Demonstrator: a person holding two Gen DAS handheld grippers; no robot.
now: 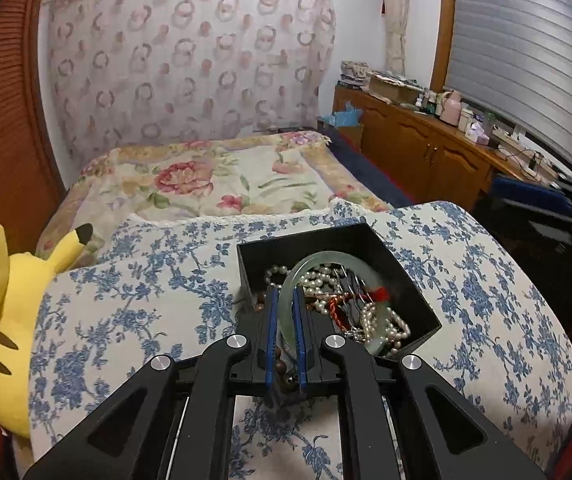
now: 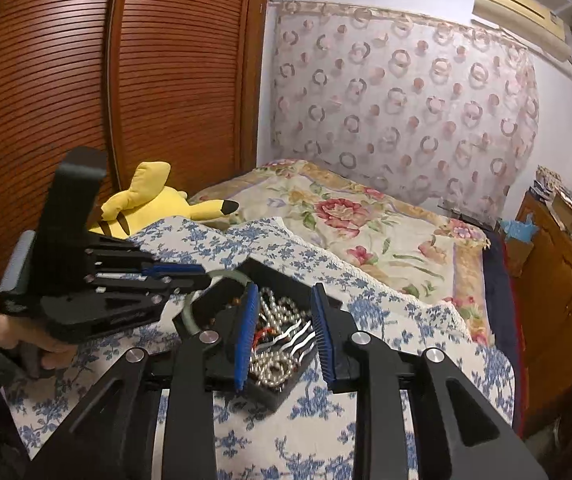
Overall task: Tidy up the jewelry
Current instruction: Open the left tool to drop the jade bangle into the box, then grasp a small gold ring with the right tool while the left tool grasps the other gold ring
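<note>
A black open box (image 1: 390, 258) sits on a blue-flowered pillow (image 1: 133, 292) and holds pearl strands (image 1: 322, 280), a red cord (image 1: 340, 312) and metal hairpins. My left gripper (image 1: 284, 300) is shut on a pale green jade bangle (image 1: 318, 260) at the box's near left wall. In the right wrist view the left gripper (image 2: 201, 276) grips the bangle (image 2: 187, 312) at the box's (image 2: 286, 394) left side. My right gripper (image 2: 283, 300) is open above the box, with pearls (image 2: 273, 372) and wavy silver hairpins (image 2: 294, 340) between its fingers.
A yellow plush toy (image 1: 1, 320) lies left of the pillow. A floral bedspread (image 1: 221, 180) stretches behind. A wooden cabinet (image 1: 426, 148) with clutter stands at the right, a slatted wooden wardrobe (image 2: 85, 80) at the left.
</note>
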